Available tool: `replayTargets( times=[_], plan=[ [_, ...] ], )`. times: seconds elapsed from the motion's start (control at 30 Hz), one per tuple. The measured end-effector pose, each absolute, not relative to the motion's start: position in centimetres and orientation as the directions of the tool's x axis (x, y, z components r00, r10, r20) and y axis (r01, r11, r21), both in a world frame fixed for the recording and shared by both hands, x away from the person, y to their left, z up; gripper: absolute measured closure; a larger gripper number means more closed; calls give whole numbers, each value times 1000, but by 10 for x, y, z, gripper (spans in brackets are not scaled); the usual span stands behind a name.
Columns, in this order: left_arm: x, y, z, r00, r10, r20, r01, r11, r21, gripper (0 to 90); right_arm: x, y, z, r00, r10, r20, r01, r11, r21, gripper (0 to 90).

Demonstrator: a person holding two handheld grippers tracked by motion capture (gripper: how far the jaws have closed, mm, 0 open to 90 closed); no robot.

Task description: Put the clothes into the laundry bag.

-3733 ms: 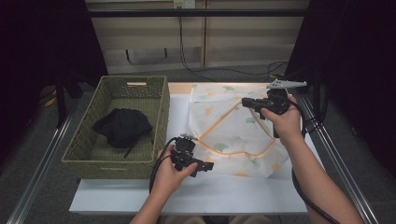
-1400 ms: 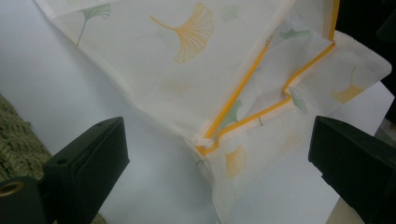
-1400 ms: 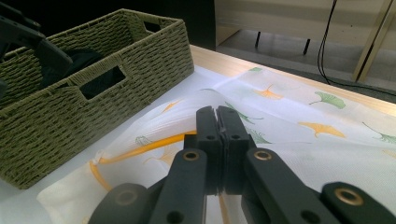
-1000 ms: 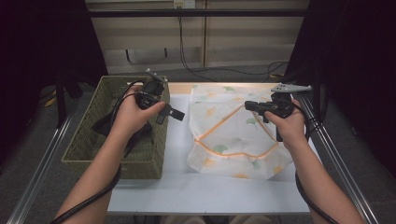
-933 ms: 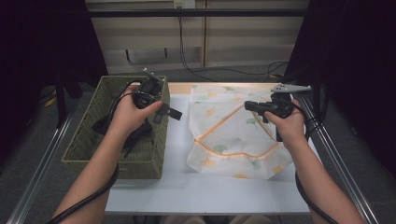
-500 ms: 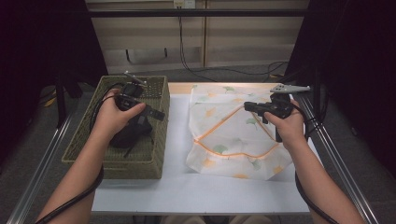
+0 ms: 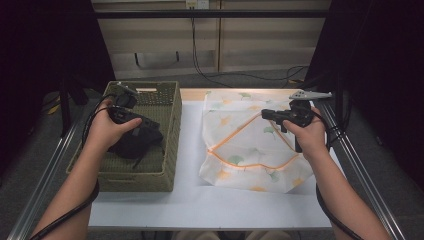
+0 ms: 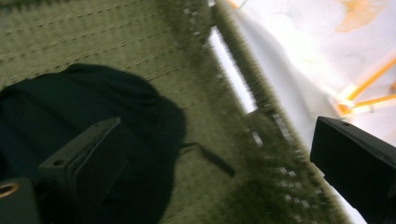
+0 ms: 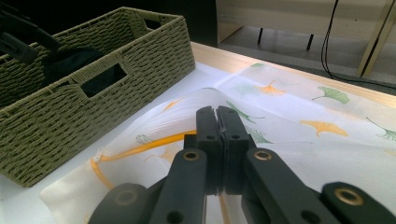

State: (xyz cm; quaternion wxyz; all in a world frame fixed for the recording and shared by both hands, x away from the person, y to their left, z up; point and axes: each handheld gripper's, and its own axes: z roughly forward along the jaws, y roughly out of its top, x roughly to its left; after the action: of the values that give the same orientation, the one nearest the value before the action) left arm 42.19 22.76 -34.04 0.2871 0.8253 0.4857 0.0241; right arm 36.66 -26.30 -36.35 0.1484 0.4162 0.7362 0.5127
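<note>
Black garment (image 7: 135,142): lies in woven basket (image 7: 167,127)
Left gripper (image 8: 219,154): jaws wide apart above it
Right gripper (image 9: 217,123): jaws clamped on laundry bag (image 7: 245,150)

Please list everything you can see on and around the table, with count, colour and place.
Wicker basket: one, olive green, on the table's left side.
Dark garment: one, black, bundled inside the basket.
Mesh laundry bag: one, white with green and orange leaf print and orange trim, spread on the table's right side.
Table: one, white top with a wooden far edge.
Cables: a few, black, hanging by the back wall.
Left gripper: one, black, jaws wide open above the garment in the basket.
Right gripper: one, black, jaws closed, apparently pinching the bag's upper layer.
Hands: two, one on each gripper, forearms entering from below.
</note>
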Motion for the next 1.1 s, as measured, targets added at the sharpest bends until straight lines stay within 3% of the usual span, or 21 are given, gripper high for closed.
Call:
replayTargets(
  times=[1.1],
  plan=[
    [440, 264, -386, 401, 898, -182, 842, -282, 460, 41, 366, -267, -367, -605, 767, 214, 467, 125, 876, 891]
  ],
)
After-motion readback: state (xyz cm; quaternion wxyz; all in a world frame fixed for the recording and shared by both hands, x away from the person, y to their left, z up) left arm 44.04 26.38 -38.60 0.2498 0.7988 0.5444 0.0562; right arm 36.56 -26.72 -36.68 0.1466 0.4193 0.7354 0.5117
